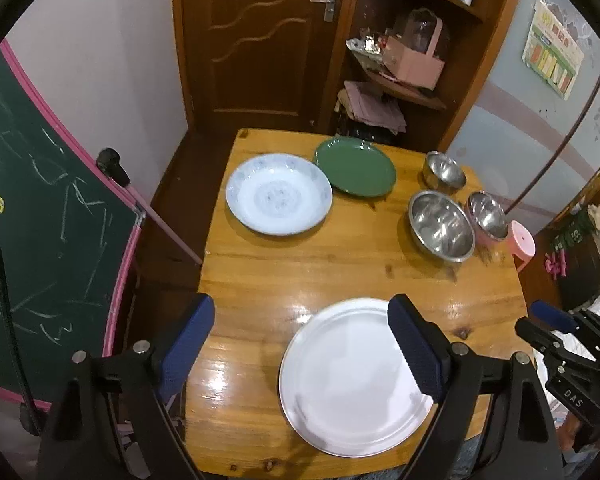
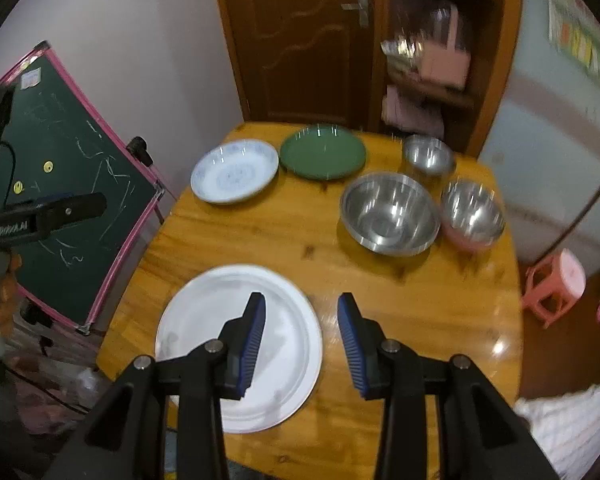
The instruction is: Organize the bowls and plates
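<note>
A plain white plate (image 1: 348, 380) (image 2: 204, 344) lies near the front of the wooden table (image 1: 300, 272) (image 2: 400, 300). A blue-patterned white plate (image 1: 278, 194) (image 2: 234, 170) and a green plate (image 1: 356, 166) (image 2: 322, 152) lie at the back. Three steel bowls stand at the right: a large one (image 1: 442, 226) (image 2: 390, 212), a small one at the back (image 1: 444, 170) (image 2: 428, 154), and a pink-sided one (image 1: 488, 218) (image 2: 472, 214). My left gripper (image 1: 300, 336) is open and empty above the white plate's left side. My right gripper (image 2: 302, 320) (image 1: 552, 320) is open and empty above that plate's right edge.
A green chalkboard with a pink frame (image 1: 40, 220) (image 2: 60, 184) stands close to the table's left side. A wooden door (image 1: 256, 40) and shelves (image 1: 412, 60) are behind the table. A pink stool (image 2: 556, 284) (image 1: 522, 242) stands at the right.
</note>
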`<state>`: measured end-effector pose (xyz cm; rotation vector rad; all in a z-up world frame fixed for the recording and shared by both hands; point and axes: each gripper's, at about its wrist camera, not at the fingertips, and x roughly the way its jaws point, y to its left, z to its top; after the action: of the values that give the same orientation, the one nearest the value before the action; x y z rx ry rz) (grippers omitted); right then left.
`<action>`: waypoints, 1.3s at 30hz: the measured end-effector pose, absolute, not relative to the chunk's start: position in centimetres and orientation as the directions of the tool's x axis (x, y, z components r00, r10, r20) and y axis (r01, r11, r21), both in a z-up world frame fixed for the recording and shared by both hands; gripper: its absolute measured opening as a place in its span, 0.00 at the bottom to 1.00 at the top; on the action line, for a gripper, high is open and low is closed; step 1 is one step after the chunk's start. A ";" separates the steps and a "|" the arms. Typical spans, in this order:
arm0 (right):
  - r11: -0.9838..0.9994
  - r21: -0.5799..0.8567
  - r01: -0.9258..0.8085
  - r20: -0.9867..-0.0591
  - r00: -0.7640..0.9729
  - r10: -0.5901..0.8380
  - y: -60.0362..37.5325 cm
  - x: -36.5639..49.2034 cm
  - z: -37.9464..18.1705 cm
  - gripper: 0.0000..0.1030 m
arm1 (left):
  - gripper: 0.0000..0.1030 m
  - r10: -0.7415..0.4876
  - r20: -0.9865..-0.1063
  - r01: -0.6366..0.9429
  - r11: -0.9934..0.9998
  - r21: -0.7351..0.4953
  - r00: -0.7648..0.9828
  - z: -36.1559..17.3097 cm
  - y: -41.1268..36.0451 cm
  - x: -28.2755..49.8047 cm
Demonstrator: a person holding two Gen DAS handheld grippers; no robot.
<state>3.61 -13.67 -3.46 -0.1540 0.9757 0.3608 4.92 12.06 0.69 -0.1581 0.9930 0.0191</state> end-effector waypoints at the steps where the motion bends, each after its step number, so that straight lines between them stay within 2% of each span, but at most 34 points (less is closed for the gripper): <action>1: 0.927 0.009 -0.375 -0.822 0.525 0.220 -13.4 3.6 -2.8 0.37 | 0.85 -0.049 -0.832 -0.092 0.989 -0.119 0.553 1.1 12.2 5.0; 8: 0.915 -0.038 -0.402 -0.808 0.551 0.209 -12.3 4.8 0.5 0.37 | 0.85 0.013 -0.820 -0.096 0.994 -0.051 0.572 3.5 12.7 5.8; 17: 0.925 -0.054 -0.377 -0.786 0.587 0.193 -12.1 6.9 4.5 0.37 | 0.85 0.032 -0.833 -0.109 0.993 -0.034 0.552 3.9 14.3 8.6; 22: 0.929 0.057 -0.366 -0.808 0.529 0.258 -12.5 8.7 5.8 0.37 | 0.85 0.082 -0.821 -0.129 0.992 0.010 0.564 3.9 15.2 9.9; 27: 0.948 0.015 -0.318 -0.795 0.571 0.204 -12.6 10.4 6.9 0.37 | 0.85 0.086 -0.808 -0.157 0.988 -0.008 0.583 4.1 16.1 11.2; 39: 0.944 0.063 -0.323 -0.810 0.537 0.237 -11.6 17.2 7.2 0.37 | 0.85 0.084 -0.836 -0.155 0.988 -0.001 0.542 2.7 17.8 16.6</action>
<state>17.16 -11.57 7.22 -0.0986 0.9475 0.3342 16.57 17.83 2.72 -0.0776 0.9879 0.1421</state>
